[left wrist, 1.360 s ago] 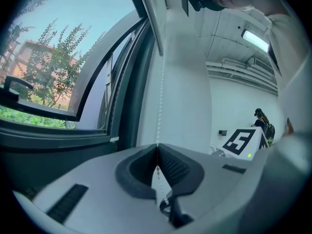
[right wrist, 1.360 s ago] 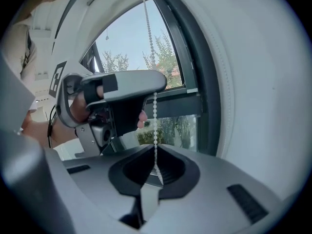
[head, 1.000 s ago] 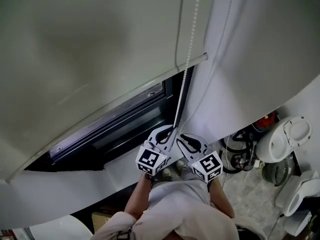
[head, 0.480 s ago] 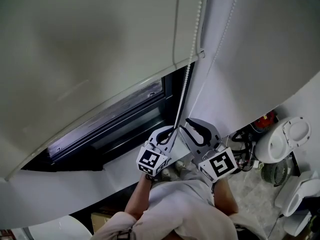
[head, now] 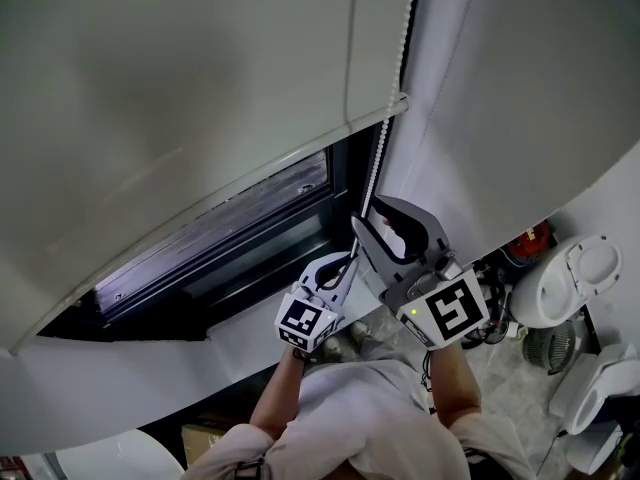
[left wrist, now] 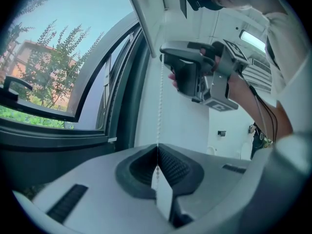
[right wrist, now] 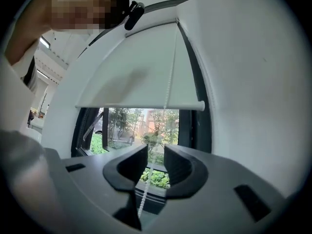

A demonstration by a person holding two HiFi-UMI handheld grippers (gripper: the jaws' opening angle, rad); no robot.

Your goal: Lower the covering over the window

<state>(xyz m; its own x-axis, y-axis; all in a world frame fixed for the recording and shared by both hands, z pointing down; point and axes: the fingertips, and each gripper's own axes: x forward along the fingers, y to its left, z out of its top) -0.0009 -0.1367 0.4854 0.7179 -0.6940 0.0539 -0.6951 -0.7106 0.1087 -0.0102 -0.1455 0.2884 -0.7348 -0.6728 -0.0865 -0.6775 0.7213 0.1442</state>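
Observation:
The white roller blind (head: 200, 88) covers the upper part of the dark-framed window (head: 250, 238); its bottom bar (right wrist: 141, 104) hangs above the open glass. A white bead chain (head: 385, 138) runs down beside the frame. My left gripper (head: 340, 265) is shut on the chain low down, and the beads (left wrist: 159, 106) run into its closed jaws (left wrist: 157, 152). My right gripper (head: 368, 220) is higher up on the same chain. Its jaws (right wrist: 156, 160) have just been opening and stand apart, with the chain (right wrist: 168, 89) passing loosely between them, not pinched.
A white wall (head: 500, 98) stands right of the window. Below lies the pale windowsill (head: 150, 368). On the floor at the right are white round appliances (head: 570, 278), cables and a red item (head: 530, 238). Trees and greenery show outside (right wrist: 156, 130).
My right gripper has climbed up the chain from beside the left one, rolled somewhat, and its jaws have spread. The left gripper has kept its place and its grip.

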